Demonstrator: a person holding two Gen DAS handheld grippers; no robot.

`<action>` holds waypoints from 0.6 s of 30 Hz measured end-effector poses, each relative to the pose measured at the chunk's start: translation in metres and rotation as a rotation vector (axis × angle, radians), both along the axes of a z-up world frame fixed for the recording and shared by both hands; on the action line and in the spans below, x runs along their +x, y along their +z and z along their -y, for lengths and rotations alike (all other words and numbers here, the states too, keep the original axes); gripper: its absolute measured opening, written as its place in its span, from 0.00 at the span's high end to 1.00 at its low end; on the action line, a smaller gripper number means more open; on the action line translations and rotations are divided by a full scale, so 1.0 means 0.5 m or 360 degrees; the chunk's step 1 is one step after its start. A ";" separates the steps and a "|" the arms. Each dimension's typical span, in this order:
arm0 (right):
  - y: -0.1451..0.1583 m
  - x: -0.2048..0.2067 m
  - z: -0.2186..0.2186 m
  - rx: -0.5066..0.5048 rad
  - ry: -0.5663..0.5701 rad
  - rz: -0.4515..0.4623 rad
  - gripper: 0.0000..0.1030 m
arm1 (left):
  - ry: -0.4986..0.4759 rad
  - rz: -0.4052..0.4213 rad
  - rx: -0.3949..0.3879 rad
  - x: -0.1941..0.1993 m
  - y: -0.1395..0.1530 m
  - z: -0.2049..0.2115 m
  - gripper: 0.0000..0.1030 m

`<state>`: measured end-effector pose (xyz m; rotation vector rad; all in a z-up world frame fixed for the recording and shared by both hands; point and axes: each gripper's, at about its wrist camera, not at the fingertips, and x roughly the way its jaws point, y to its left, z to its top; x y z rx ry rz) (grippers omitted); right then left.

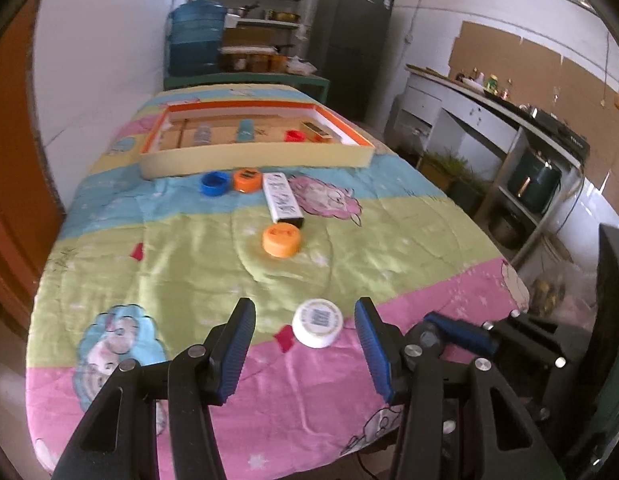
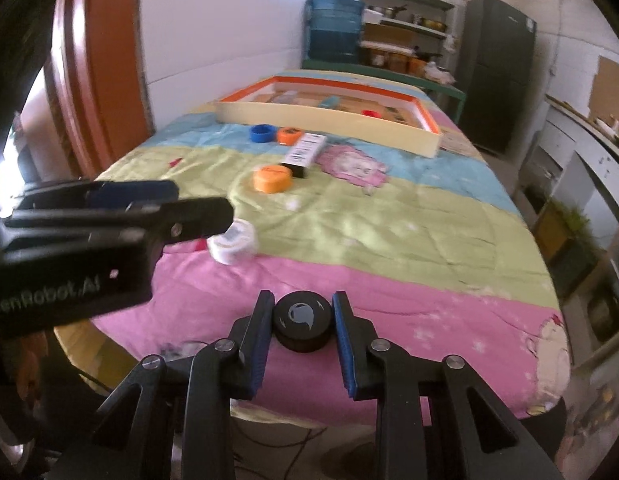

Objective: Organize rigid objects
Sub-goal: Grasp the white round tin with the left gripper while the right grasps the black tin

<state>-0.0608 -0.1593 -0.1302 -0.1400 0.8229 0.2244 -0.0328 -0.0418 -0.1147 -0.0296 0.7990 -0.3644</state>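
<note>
Pickup step: our right gripper (image 2: 302, 330) clamps black cap (image 2: 302, 326), left gripper (image 1: 305, 330) open around white cap (image 1: 318, 322); next, carry to tray (image 1: 253, 158).

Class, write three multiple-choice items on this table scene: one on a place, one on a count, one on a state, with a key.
1. The red cap lies
A. inside the tray
B. on the blanket
C. on a shelf

2. Orange caps on the blanket:
A. one
B. two
C. four

3. The right hand-held gripper is
A. wide open, empty
B. closed on the black cap
C. holding the white box

Key: 1 A, it sits within the tray walls. 2 B, one by the blue cap, one nearer. 3 B, both pads press its sides.
</note>
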 end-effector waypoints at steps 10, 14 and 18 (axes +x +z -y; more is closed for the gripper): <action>0.000 -0.002 0.032 0.0027 -0.0070 -0.0006 0.71 | -0.0011 -0.0058 0.0044 0.018 -0.039 0.023 0.54; 0.001 0.000 0.032 0.0031 -0.0069 -0.0005 0.71 | -0.0002 -0.0055 0.0023 0.020 -0.040 0.015 0.69; 0.002 0.006 0.029 0.0044 -0.0067 -0.0011 0.71 | -0.0004 -0.0044 0.0034 0.019 -0.037 0.015 0.70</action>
